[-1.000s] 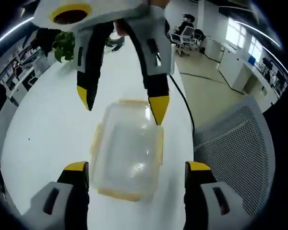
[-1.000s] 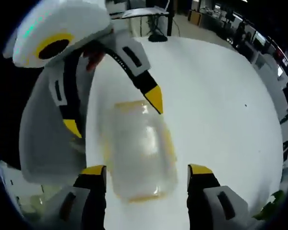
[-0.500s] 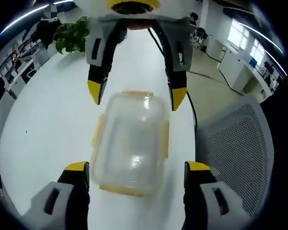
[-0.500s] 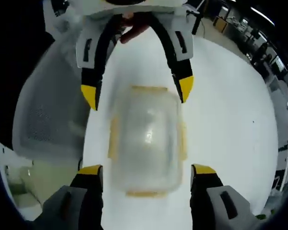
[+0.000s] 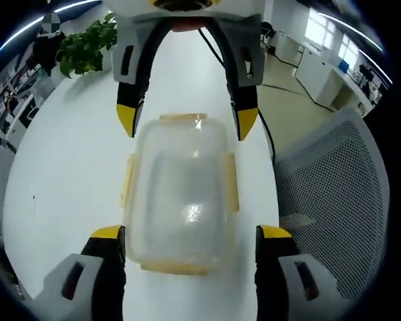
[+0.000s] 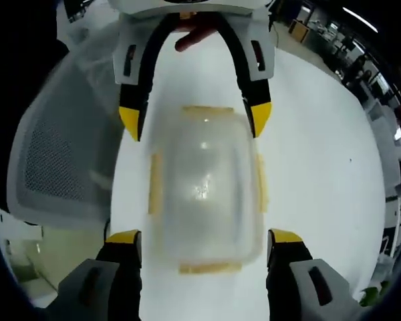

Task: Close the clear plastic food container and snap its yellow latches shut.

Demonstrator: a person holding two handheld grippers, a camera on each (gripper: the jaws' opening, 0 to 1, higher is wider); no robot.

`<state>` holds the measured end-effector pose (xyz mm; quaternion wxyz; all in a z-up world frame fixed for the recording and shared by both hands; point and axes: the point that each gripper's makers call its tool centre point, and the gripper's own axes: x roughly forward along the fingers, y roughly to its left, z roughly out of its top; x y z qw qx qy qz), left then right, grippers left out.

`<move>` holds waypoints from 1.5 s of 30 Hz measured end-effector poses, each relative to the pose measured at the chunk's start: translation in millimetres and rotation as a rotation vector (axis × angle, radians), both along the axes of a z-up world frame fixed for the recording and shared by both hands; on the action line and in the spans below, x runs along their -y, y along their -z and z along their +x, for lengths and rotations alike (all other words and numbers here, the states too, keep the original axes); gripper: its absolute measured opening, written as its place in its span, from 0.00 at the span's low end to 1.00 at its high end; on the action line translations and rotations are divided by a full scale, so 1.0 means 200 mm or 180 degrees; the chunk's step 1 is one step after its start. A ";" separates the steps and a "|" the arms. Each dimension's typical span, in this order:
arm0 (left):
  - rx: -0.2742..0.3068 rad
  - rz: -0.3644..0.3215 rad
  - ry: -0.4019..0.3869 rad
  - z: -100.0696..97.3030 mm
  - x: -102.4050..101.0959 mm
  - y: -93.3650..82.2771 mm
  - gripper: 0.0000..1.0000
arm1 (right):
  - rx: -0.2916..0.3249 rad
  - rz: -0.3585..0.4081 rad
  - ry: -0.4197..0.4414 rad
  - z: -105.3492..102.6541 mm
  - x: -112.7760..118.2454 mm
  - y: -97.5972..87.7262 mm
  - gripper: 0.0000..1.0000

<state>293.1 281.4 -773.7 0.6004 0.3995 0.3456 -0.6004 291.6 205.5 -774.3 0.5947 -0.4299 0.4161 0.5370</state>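
Observation:
The clear plastic container (image 5: 180, 194) lies on the white table (image 5: 67, 167) with its lid on top. Yellow latches (image 5: 232, 184) stick out along its sides and ends. My left gripper (image 5: 190, 235) stands open with its jaws either side of the container's near end. My right gripper (image 5: 185, 120) faces it, open, with its yellow fingertips (image 5: 244, 124) flanking the far end. In the right gripper view the container (image 6: 204, 184) lies lengthwise between my open right gripper (image 6: 204, 239) and the open left gripper (image 6: 195, 119). Nothing is gripped.
A grey mesh chair back (image 5: 327, 200) stands beside the table's edge, also seen as the chair (image 6: 60, 154). A black cable (image 5: 267, 144) runs along that edge. A green plant (image 5: 87, 47) sits at the far end. A finger (image 6: 194, 37) shows behind the left gripper.
Both grippers have swung into line, facing each other over the container's two ends. The container now sits centred and lengthwise in both views; it has stayed on the table.

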 end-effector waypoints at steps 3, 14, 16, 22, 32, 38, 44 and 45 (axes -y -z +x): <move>0.0068 0.0058 0.0040 0.01 -0.01 0.01 0.80 | 0.0005 -0.0006 0.0034 0.01 0.01 0.01 0.77; 0.0314 0.0311 0.0104 0.04 0.00 0.08 0.81 | 0.0007 -0.0068 -0.0033 0.03 0.01 0.07 0.78; 0.0329 0.0326 0.0109 0.04 0.00 0.08 0.81 | -0.0019 -0.0062 -0.0012 0.03 0.01 0.08 0.78; 0.0346 0.0380 0.0149 0.06 0.00 0.10 0.81 | -0.0012 -0.0042 -0.0029 0.03 0.02 0.09 0.78; 0.0342 0.0436 0.0122 0.06 0.00 0.14 0.83 | -0.0061 0.0031 0.0042 0.04 0.00 0.10 0.78; 0.0333 0.0427 0.0185 0.06 0.00 0.14 0.82 | -0.0065 0.0066 0.0154 0.02 0.00 0.10 0.77; 0.0330 0.0431 0.0237 0.06 -0.01 0.14 0.82 | -0.0039 0.0167 0.0230 0.01 -0.01 0.10 0.77; 0.0333 0.0428 0.0237 0.06 -0.01 0.14 0.82 | -0.0040 0.0157 0.0229 0.01 -0.01 0.10 0.77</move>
